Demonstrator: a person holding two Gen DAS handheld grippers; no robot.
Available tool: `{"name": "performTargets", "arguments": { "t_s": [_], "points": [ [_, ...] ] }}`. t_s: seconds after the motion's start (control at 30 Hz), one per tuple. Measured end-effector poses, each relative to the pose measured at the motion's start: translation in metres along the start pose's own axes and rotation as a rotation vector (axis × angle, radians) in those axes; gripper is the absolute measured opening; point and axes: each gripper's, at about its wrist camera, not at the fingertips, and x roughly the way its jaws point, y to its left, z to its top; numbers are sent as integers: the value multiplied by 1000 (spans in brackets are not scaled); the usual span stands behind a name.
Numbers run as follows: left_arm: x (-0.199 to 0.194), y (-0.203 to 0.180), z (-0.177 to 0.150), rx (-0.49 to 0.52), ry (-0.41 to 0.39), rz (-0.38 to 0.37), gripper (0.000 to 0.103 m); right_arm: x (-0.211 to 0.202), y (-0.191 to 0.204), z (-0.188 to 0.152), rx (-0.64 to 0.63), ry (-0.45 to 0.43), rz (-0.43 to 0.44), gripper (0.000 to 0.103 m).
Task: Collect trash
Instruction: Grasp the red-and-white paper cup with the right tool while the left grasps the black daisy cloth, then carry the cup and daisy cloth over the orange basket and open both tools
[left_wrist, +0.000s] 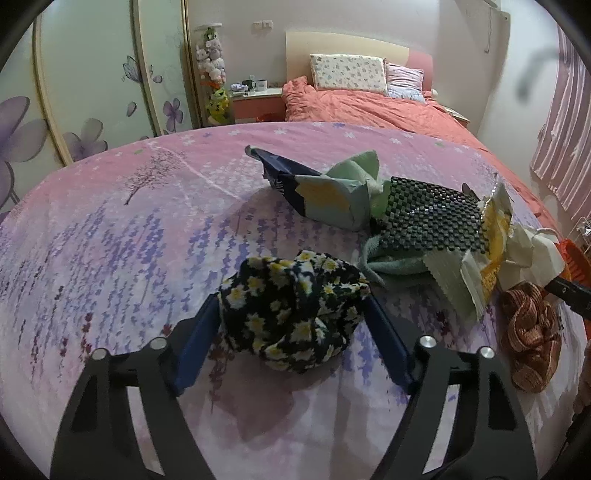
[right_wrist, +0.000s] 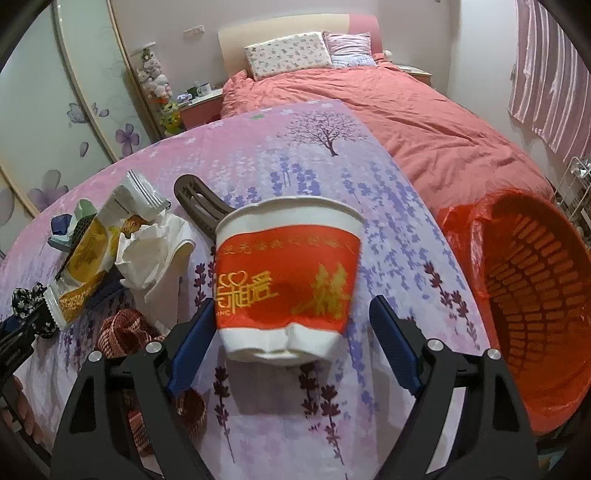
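Observation:
In the left wrist view my left gripper (left_wrist: 293, 312) stands open around a black cloth bundle with daisies (left_wrist: 291, 310), both blue fingers (left_wrist: 197, 343) beside it; I cannot tell whether they touch it. In the right wrist view my right gripper (right_wrist: 291, 332) is open around a dented red and white paper cup (right_wrist: 286, 273) standing on the purple floral tablecloth (right_wrist: 332, 177); the left finger is close to the cup, the right finger stands apart. An orange bin (right_wrist: 528, 306) with a red liner lies open at the right.
A heap of scraps lies on the table: blue and green paper (left_wrist: 325, 188), a black checkered piece (left_wrist: 428, 214), yellow snack wrappers (right_wrist: 88, 254), white paper (right_wrist: 155, 251), a brown woven ribbon (left_wrist: 532, 332), a brown plastic piece (right_wrist: 199, 206). A red bed (right_wrist: 406, 110) stands behind.

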Motion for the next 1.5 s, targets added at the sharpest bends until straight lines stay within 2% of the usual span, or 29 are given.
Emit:
{"name": "performTargets", "arguments": {
  "t_s": [0.07,0.13,0.2,0.23,0.3,0.4,0.7,0.9,1.23,1.5],
  "points": [
    [5,0,1,-2,8,-3,72,2,3,0,-6,5,9,83],
    [10,-1,2,-5,22,-10,63,6,6,1,-14,7,8,82],
    [13,0,1,-11,29,-21,48,10,9,2,-26,9,-2,77],
    [13,1,1,-14,29,-24,44,11,10,3,-34,3,-13,72],
    [13,3,1,-23,25,-36,33,8,9,3,-32,6,2,72],
    [7,8,2,-38,6,-60,27,2,5,4,-16,-9,23,72],
    [-33,8,9,-40,-67,-72,26,-31,3,2,-25,-90,23,72],
    [-71,-14,12,-12,-118,-98,26,-60,-7,0,-17,-147,14,72],
    [-119,-88,13,78,-171,-217,26,-106,-40,-8,22,-250,-39,72],
    [-131,-165,12,165,-171,-336,26,-117,-84,-12,79,-289,-106,72]
  ]
}}
